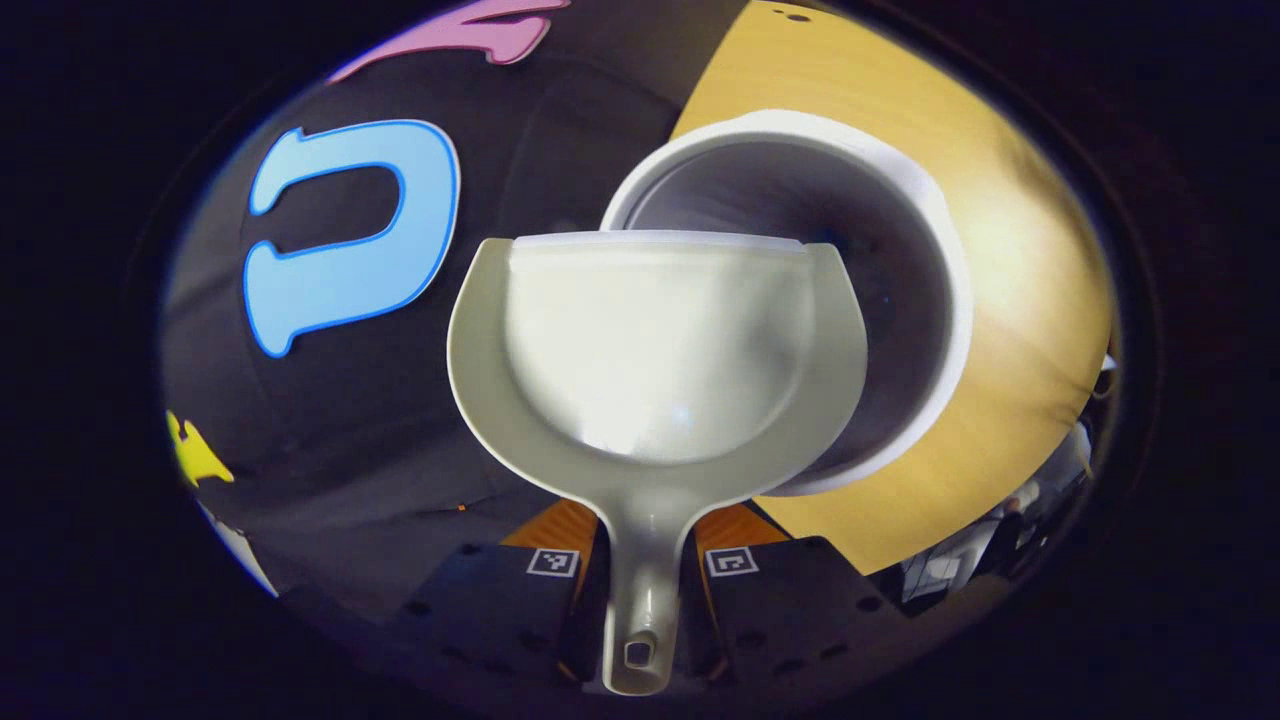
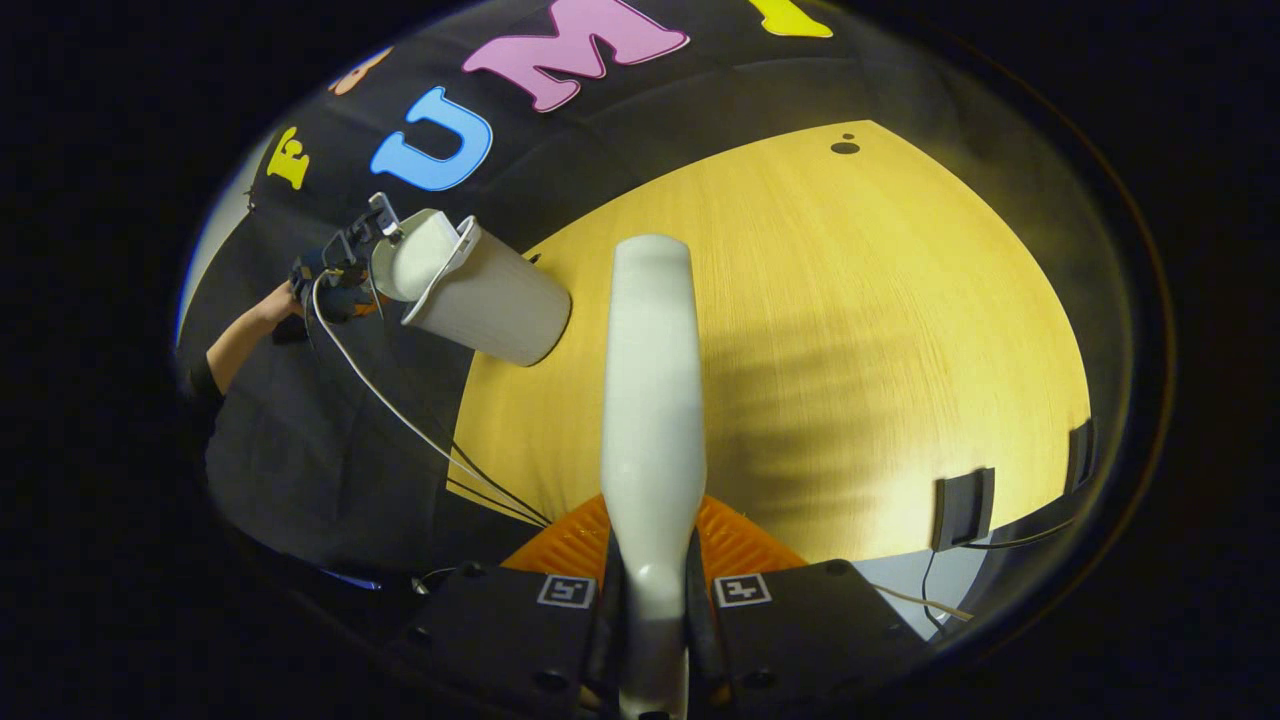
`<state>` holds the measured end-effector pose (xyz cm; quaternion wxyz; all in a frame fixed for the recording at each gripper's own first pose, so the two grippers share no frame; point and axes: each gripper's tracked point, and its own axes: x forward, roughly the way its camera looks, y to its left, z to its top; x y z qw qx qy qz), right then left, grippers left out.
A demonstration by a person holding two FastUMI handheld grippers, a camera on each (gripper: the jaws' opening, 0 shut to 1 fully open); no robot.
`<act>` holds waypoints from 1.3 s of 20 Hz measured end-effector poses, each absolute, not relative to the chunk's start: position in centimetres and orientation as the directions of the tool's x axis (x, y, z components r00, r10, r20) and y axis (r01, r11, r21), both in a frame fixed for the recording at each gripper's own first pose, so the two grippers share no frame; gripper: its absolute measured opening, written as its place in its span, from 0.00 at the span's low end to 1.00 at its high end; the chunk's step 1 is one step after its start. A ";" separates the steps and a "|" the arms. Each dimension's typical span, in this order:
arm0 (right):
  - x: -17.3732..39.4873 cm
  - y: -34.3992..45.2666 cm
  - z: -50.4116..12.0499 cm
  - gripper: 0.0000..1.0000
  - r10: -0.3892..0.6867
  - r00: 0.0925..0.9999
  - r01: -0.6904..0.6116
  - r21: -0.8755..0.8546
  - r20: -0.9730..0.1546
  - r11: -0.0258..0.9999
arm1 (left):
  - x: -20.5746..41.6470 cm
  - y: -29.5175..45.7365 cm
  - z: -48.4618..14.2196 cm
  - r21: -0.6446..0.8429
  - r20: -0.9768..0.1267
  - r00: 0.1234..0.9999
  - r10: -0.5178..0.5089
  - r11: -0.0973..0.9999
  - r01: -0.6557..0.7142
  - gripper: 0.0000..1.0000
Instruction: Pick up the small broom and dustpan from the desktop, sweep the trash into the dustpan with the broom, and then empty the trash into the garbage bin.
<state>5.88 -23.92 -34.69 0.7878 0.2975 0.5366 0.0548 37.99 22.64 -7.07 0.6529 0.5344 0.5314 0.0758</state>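
At the left edge of the worktop (image 2: 800,330), your left tongs (image 1: 640,590) are clamped on the handle of the dustpan (image 1: 655,350), both fingers pressing it. The pan is held over the open mouth of the garbage bin (image 1: 930,260), its front lip reaching across the near rim. The pan's bed looks bare, though its glare makes small scraps hard to rule out. From the right gripper view, the same pan sits tipped against the bin's top at the worktop's corner, with your hand (image 2: 280,300) behind it. Moving right, your right tongs (image 2: 650,600) are closed on the small broom (image 2: 650,400), held above the wood and pointing forward, well apart from the bin. No trash shows on the wood. Judging by this, sweeping is done and emptying is at or near its end; what remains is at most a last tip.
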 end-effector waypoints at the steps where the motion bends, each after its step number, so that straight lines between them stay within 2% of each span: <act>1: 6.0 -23.9 -34.7 0.29 0.407 0.413 0.232 0.526 -0.815 0.818 | 38.2 22.6 -7.4 0.789 -0.610 0.445 0.656 0.444 0.425 0.29; 5: 7.0 -23.6 -34.7 0.29 0.405 0.403 0.197 0.510 -0.821 0.837 | 38.9 22.3 -8.2 0.803 -0.576 0.565 0.591 0.540 0.254 0.28; 9: 8.5 -23.3 -34.6 0.29 0.405 0.400 0.184 0.505 -0.822 0.843 | 40.6 20.0 -9.6 0.716 -0.526 0.705 0.475 0.695 0.066 0.29; 11: 8.9 -23.1 -34.7 0.29 0.412 0.390 0.182 0.508 -0.823 0.842 | 41.5 17.0 -11.0 0.637 -0.519 0.769 0.374 0.769 0.055 0.30; 14: 9.6 -23.0 -35.4 0.29 0.402 0.371 0.178 0.489 -0.837 0.854 | 40.6 10.1 -14.8 0.468 -0.565 0.805 0.180 0.874 0.132 0.29; 17: 9.8 -23.5 -36.4 0.29 0.385 0.357 0.195 0.470 -0.851 0.861 | 38.2 1.9 -20.6 0.229 -0.654 0.756 -0.030 0.945 0.235 0.27; 18: 10.0 -23.6 -36.9 0.29 0.377 0.353 0.206 0.464 -0.857 0.862 | 37.9 -1.0 -22.9 0.125 -0.684 0.722 -0.103 0.959 0.255 0.30; 20: 10.0 -23.7 -37.9 0.29 0.368 0.346 0.219 0.455 -0.863 0.863 | 37.0 -5.0 -27.3 0.003 -0.726 0.661 -0.190 0.960 0.279 0.29; 24: 9.2 -24.4 -41.9 0.29 0.331 0.285 0.228 0.399 -0.900 0.888 | 35.6 -7.0 -36.6 -0.063 -0.819 0.543 -0.183 0.971 0.232 0.30; 26: 8.9 -24.1 -43.7 0.29 0.329 0.250 0.231 0.386 -0.911 0.893 | 35.3 -6.4 -40.3 -0.053 -0.866 0.482 -0.131 0.984 0.171 0.29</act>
